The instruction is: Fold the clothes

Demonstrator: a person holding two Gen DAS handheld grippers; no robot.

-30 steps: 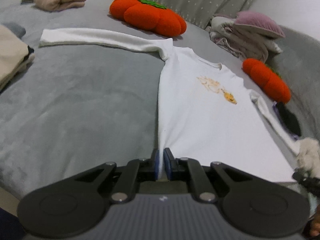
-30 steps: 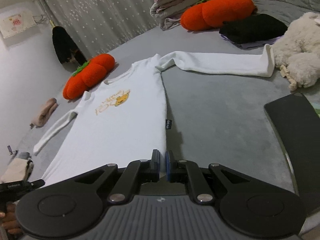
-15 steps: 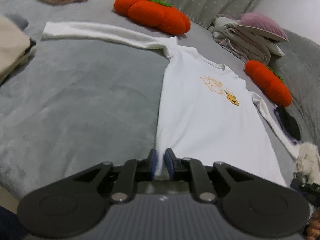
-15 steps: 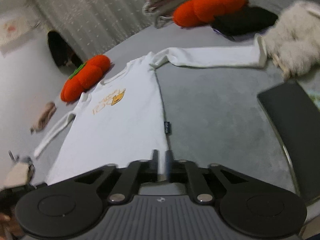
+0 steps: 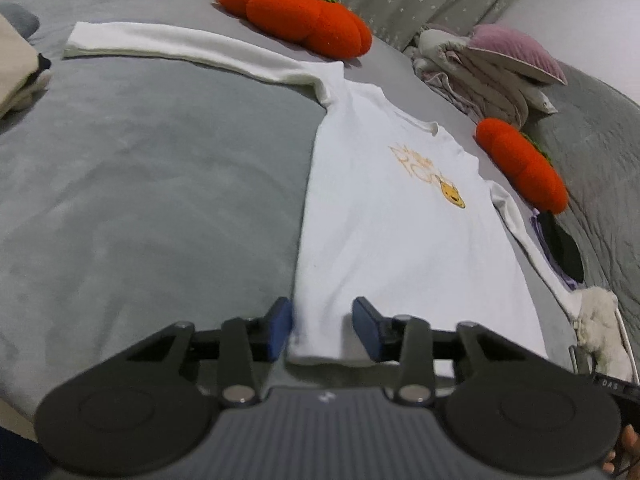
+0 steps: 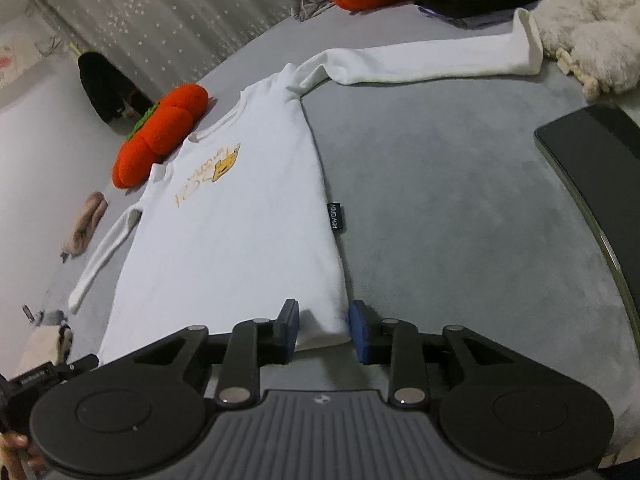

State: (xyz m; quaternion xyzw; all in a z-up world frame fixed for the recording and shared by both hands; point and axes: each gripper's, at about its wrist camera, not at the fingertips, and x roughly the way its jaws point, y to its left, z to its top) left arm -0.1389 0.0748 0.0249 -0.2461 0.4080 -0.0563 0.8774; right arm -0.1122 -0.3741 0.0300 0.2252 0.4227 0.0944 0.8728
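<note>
A white long-sleeved shirt with an orange print lies flat, front up, on the grey bed, both sleeves spread sideways; it also shows in the right wrist view. My left gripper is open, its blue pads either side of the shirt's bottom left hem corner. My right gripper is open, its pads either side of the bottom right hem corner. The hem lies slack between the fingers of each.
Two orange pumpkin cushions lie beyond the shirt. A pile of folded clothes sits at the back. A fluffy white toy lies by the right sleeve end. A dark flat tablet lies to the right. Beige clothing lies at the left.
Both grippers were shut on the shirt's hem corners and have opened, letting the hem drop flat onto the bed. The shirt lies stretched out.
</note>
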